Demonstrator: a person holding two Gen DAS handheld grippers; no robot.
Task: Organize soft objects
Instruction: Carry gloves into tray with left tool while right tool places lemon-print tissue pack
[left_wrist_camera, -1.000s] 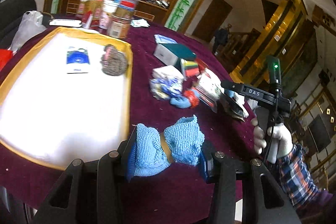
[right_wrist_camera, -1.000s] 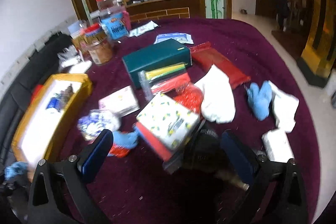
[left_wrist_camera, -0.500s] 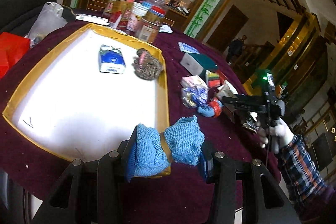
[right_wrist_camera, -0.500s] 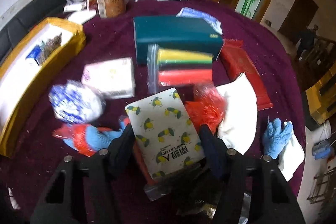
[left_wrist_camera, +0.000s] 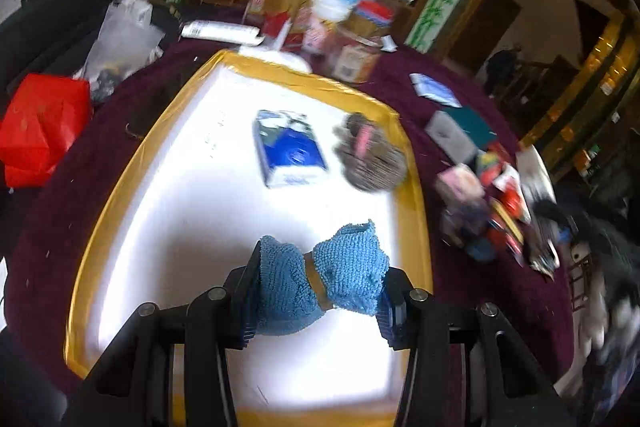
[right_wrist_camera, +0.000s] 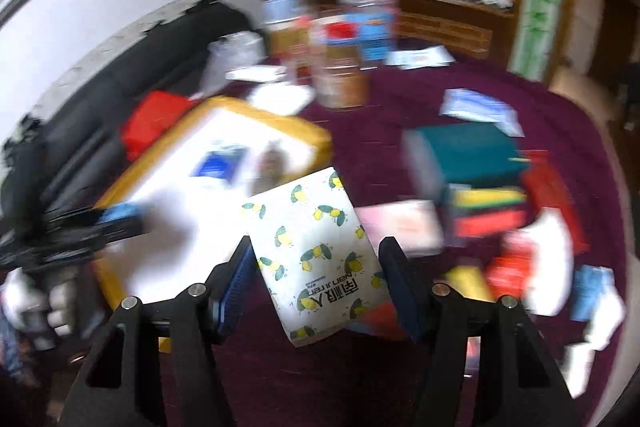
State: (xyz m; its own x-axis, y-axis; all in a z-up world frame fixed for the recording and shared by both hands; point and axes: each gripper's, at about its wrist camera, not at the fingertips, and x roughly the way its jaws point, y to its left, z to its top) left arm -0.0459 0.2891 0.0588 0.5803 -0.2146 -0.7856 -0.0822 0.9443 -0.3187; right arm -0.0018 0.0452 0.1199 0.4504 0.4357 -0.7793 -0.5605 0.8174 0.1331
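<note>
Counter (left_wrist_camera: pixel 400 95) carried our yellow-rimmed tray (left_wrist_camera: pixel 416 187); above its near edge our left tongs (left_wrist_camera: pixel 320 291) clamped the blue cloth (left_wrist_camera: pixel 348 279), while our right tongs (right_wrist_camera: pixel 316 267) gripped the lemon-print tissue pack (right_wrist_camera: pixel 312 251) beside the tray's right rim.

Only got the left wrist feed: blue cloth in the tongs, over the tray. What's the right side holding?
Observer: The right tongs are shut on a lemon-print tissue pack; their jaws have just been closing onto it.
Operator: Off the table?
Observer: Looks lifted, beside the tray's yellow rim, above the maroon tablecloth.
Operator: Clear of my side?
Observer: Your left tongs and blue cloth show blurred at the right view's left edge, apart from the pack.
</note>
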